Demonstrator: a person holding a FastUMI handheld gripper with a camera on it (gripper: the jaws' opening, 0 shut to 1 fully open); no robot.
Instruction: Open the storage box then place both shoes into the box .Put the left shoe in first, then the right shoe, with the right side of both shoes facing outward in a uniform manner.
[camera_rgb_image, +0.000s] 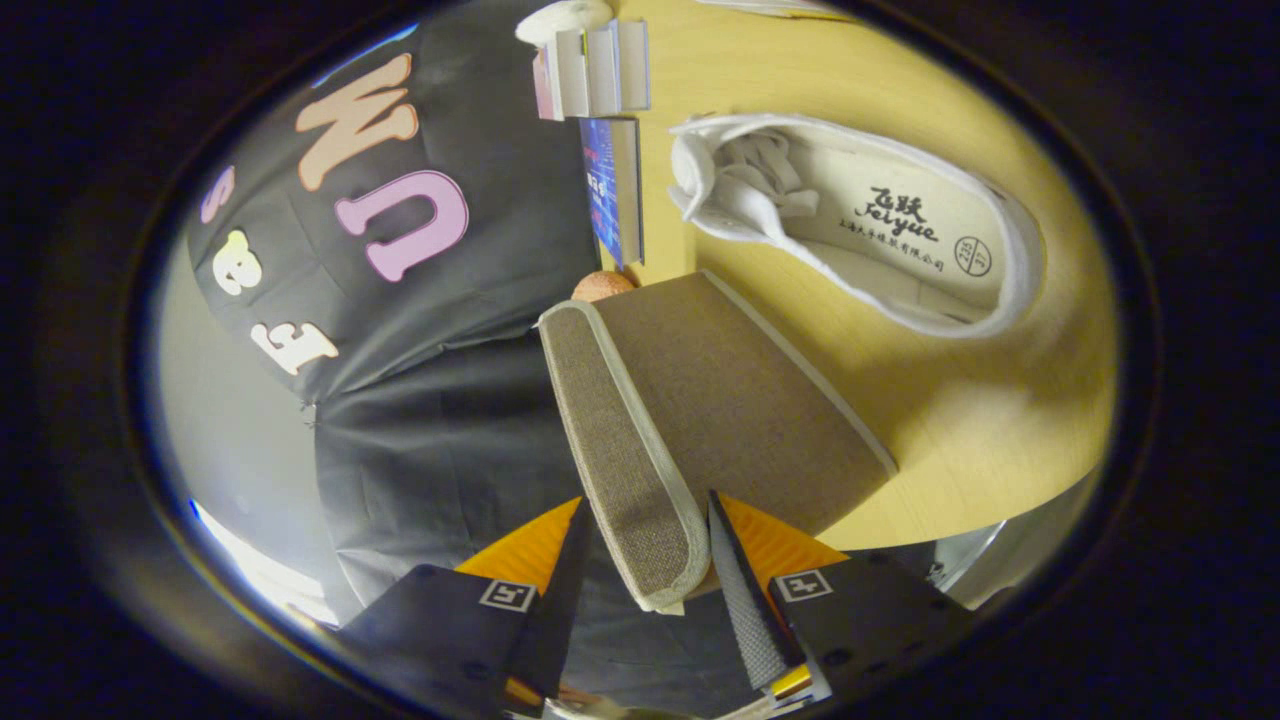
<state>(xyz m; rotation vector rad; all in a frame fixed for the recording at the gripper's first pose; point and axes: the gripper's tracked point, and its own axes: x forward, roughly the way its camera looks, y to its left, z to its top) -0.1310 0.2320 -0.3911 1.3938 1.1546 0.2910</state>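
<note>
The storage box's lid (720, 400) is brown fabric with pale trim, and it is tilted up off the wooden table (990, 440). Its front lip (625, 470) runs down between my fingers. My gripper (648, 545) is shut on that lip, one finger on each side. The box body under the lid is hidden. One white canvas shoe (870, 225) lies on the table beyond the lid, apart from it, with its opening and printed insole turned toward me.
Several pale upright books (595, 70) and a blue-covered one (612, 190) stand against the black cloth wall (450, 420) beyond the lid. A small orange round thing (603, 285) peeks out behind the lid's far corner.
</note>
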